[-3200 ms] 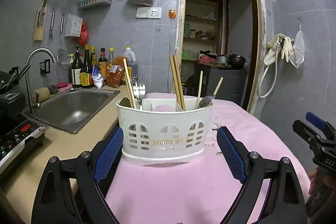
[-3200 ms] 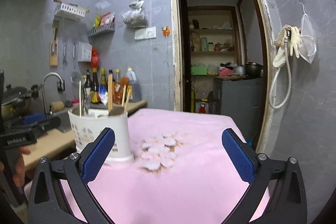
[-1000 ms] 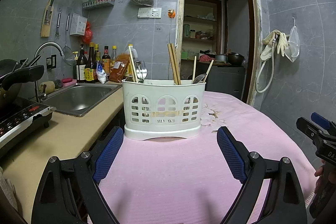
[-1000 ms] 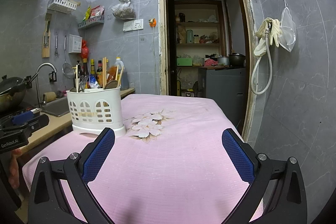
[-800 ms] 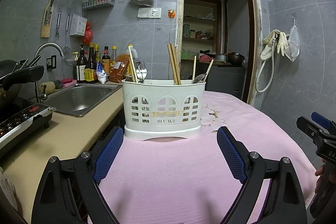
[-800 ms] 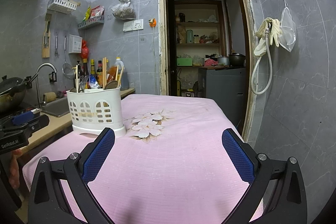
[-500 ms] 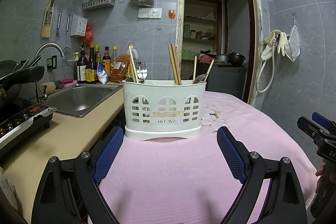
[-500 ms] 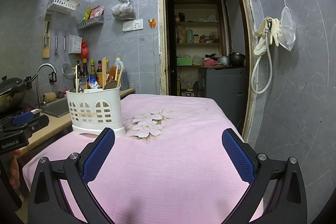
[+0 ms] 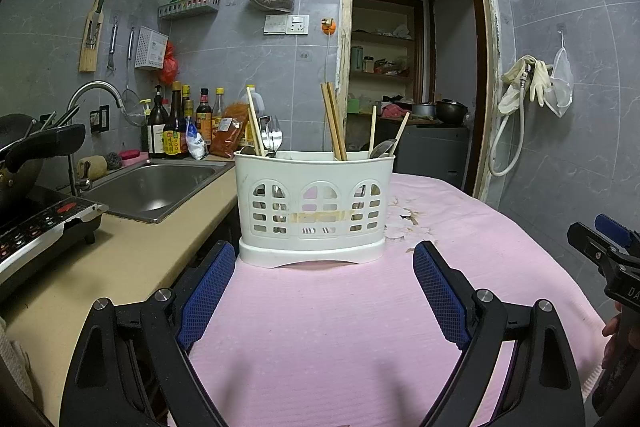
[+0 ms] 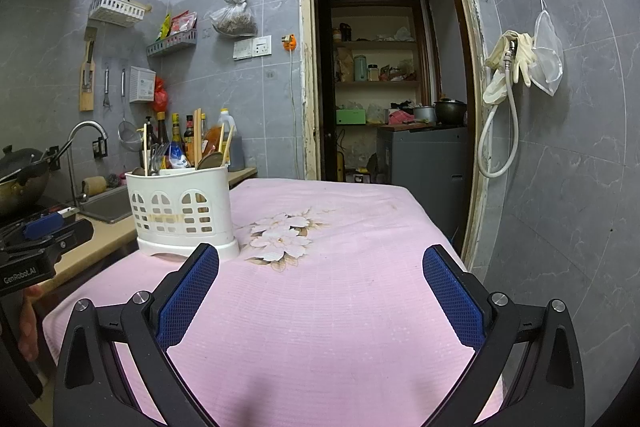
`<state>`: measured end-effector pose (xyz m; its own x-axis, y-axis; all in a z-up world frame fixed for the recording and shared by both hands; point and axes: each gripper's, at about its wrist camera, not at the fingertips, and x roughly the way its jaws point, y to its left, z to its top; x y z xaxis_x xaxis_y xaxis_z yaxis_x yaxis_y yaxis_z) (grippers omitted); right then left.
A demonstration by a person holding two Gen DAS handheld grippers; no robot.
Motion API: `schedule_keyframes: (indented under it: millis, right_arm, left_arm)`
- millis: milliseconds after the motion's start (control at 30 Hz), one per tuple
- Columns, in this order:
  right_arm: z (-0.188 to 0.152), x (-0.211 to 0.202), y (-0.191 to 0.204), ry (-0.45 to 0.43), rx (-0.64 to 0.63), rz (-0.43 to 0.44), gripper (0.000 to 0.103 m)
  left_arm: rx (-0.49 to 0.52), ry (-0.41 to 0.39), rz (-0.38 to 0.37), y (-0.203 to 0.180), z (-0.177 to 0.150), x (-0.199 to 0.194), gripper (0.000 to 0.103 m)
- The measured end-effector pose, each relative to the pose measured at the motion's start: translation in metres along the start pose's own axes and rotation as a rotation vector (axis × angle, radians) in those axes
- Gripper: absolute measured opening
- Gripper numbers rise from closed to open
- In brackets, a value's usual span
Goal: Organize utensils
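Observation:
A white slotted utensil holder (image 9: 314, 209) stands upright on the pink tablecloth (image 9: 328, 327), also in the right wrist view (image 10: 182, 213) at the left. It holds wooden chopsticks (image 9: 333, 121), a fork (image 9: 273, 139) and a spoon (image 9: 382, 149) in separate compartments. My left gripper (image 9: 324, 291) is open and empty, just in front of the holder. My right gripper (image 10: 318, 295) is open and empty over the cloth, to the right of the holder.
A steel sink (image 9: 154, 187) and faucet lie left of the table on a beige counter (image 9: 104, 259). An induction cooker (image 9: 36, 223) and wok sit at far left. Sauce bottles (image 9: 176, 131) line the wall. An open doorway (image 10: 380, 87) is behind the table.
Since 3.2 s ago both grippers have drawn back and lowered, so the holder looks farther and is seen side-on. Over the last second nothing has visibly moved.

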<state>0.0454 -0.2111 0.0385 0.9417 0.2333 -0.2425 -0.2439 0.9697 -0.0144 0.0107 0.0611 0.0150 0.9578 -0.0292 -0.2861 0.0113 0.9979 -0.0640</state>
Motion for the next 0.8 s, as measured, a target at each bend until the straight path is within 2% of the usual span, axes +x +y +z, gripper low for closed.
schedule_keyframes:
  millis: [167, 333, 800]
  right_arm:
    - [0.0003, 0.0000, 0.0000, -0.001, 0.001, 0.000, 0.103]
    - [0.0000, 0.0001, 0.0004, -0.001, 0.000, -0.001, 0.103]
    - [-0.0003, 0.0013, -0.0007, 0.002, 0.003, 0.000, 0.103]
  left_arm:
    - [-0.003, 0.013, -0.014, 0.0008, -0.0005, 0.0018, 0.087]
    - [-0.005, 0.002, 0.021, 0.0021, -0.0038, 0.0033, 0.087]
    - [-0.013, 0.000, 0.030, -0.0004, -0.0043, 0.0043, 0.087]
